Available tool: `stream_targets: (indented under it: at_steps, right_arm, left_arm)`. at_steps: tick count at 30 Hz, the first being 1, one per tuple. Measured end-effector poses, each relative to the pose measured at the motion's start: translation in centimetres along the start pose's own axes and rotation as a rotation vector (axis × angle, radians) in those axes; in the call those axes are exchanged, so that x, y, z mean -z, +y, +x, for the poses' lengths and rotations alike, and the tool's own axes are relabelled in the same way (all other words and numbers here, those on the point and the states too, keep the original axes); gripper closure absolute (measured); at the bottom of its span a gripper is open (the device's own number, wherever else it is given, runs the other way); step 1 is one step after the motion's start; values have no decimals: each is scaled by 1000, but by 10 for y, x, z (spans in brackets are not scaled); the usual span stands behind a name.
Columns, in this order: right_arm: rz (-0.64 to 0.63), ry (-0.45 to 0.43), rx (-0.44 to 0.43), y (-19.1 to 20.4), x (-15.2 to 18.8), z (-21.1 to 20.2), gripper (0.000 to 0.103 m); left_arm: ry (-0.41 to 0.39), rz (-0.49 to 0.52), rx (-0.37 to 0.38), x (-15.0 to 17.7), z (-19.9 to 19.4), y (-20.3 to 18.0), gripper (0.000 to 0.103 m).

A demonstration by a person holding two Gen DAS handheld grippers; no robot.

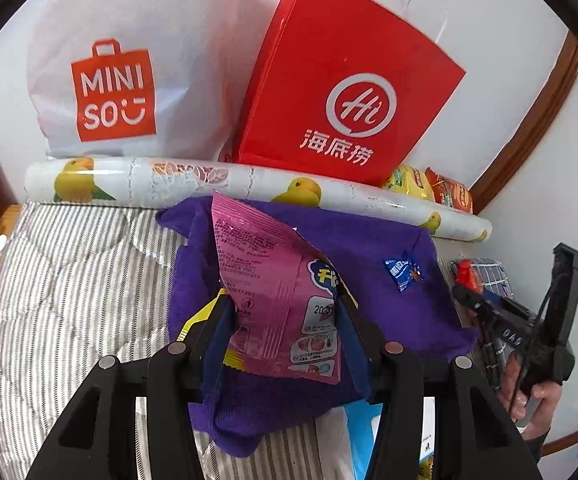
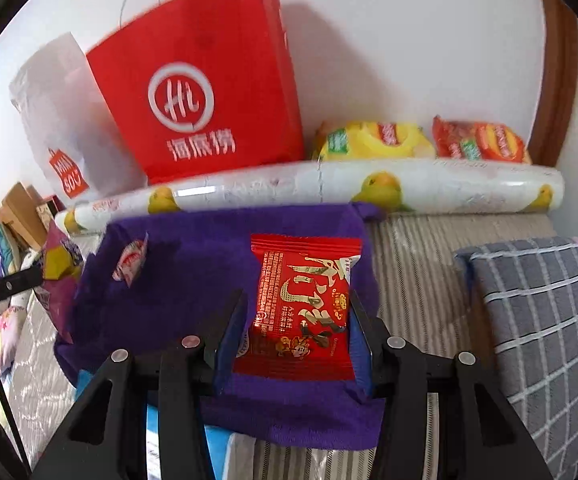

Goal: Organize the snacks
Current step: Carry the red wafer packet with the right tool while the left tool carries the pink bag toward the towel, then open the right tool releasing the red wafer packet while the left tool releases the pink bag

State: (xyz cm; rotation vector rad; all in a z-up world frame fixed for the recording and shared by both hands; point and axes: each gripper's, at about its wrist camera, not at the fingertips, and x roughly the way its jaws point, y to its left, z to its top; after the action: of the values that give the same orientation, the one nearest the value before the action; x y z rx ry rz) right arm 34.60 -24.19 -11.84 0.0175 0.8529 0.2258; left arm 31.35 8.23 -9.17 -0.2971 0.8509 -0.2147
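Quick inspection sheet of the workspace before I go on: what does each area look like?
Surface: striped bedding under a purple towel.
Job's things: pink snack packet, red snack packet, small blue candy lying on the towel.
Clutter: red paper bag, white Miniso bag, patterned roll, checked cloth.
Grippers: left hand-held gripper holds the pink packet; right hand-held gripper holds the red.
Cables: nothing seen.
Surroundings: white wall.
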Motion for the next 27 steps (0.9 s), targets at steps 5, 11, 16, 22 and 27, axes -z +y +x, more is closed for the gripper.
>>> stream_targets:
  at_steps: [5,11,16,22,27]
  right_arm:
    - [-1,59,-36,-2,8,23,55]
    - [-2,106,-46,-3,16,40,55]
    - [-10,116,-46,-1,19,45,55]
    - [-20,140,-39,0,22,53,55]
    - [-38,164,-27,5,24,61,55]
  left_arm:
    - [33,-2,-6,-1,20,0,53]
    - [52,8,-2,-1,33,-4,56]
    - [60,20,2,-3,39,-7,56]
    - [61,36,-12,-2,42,-10,56]
    - [61,63,-21,-1,42,-15,56]
